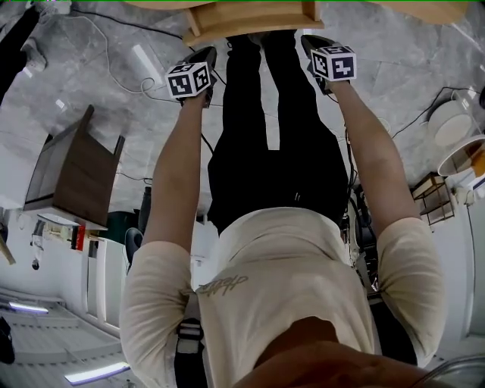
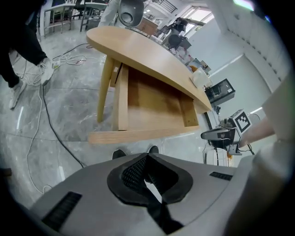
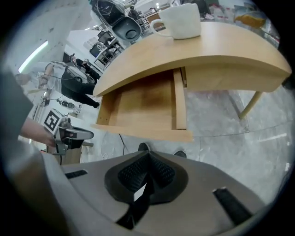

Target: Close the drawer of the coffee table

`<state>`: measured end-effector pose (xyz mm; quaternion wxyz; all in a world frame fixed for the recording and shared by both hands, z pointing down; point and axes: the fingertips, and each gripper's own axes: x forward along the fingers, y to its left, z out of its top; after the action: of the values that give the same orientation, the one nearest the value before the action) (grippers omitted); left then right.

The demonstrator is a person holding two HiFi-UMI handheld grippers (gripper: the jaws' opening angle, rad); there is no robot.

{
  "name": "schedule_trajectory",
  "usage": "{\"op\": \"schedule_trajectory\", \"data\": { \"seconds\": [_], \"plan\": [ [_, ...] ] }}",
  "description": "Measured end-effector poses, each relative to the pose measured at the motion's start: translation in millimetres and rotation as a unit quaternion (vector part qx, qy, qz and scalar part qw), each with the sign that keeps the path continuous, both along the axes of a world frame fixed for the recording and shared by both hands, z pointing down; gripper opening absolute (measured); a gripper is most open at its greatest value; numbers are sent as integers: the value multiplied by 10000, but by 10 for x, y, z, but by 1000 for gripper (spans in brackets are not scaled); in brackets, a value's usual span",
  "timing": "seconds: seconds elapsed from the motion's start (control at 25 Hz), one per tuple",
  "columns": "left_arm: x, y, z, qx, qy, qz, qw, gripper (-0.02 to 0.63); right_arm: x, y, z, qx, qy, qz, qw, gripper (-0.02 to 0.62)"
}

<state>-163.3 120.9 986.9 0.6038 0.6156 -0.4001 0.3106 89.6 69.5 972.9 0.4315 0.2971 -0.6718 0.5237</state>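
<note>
Grey stone floor (image 1: 394, 61), wood table (image 3: 207, 50), drawer (image 3: 143, 99) hanging open just ahead. Left gripper (image 2: 147, 159) and right gripper (image 3: 148, 159) both pinched shut, empty. Push one side harder and the drawer probably skews and jams.

Head camera above, two gripper cameras low in front of the open drawer

The head view looks steeply down past the person's arms to the floor (image 1: 91, 76), with the drawer (image 1: 254, 19) only at its top edge. Each gripper view sits just behind its own jaws, near the drawer front and looking into it under the table (image 2: 152, 55). The left gripper view catches the right gripper (image 2: 209, 135) at its right side, and the right gripper view catches the left gripper (image 3: 85, 134) at its left. All three views share the drawer.
</note>
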Motion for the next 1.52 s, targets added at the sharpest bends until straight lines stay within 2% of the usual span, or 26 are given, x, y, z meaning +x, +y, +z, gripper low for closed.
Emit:
{"op": "schedule_trajectory", "data": {
  "seconds": [0.28,0.52,0.64,0.8,0.96,1.36,1.52],
  "plan": [
    [3,-165,250,74,58,17,10000,3,-86,-16,350,-96,52,-253,9996,-5],
    [34,-216,341,-8,47,51,10000,3,-91,-70,432,-109,-2,44,9999,-6],
    [41,-224,363,-29,126,-85,9999,3,-115,-141,443,-11,-53,97,9999,-6],
    [64,-253,379,-70,212,-293,9993,3,-116,-236,429,50,-194,401,9990,-5],
    [52,-296,351,27,171,-443,9989,3,-121,-252,415,50,-150,434,9989,-6],
    [61,-321,188,295,56,-45,9995,3,-121,-304,259,125,-30,312,9994,-6],
    [77,-378,121,296,75,-49,9995,3,-132,-362,173,188,-60,269,9994,-6]
  ]
}}
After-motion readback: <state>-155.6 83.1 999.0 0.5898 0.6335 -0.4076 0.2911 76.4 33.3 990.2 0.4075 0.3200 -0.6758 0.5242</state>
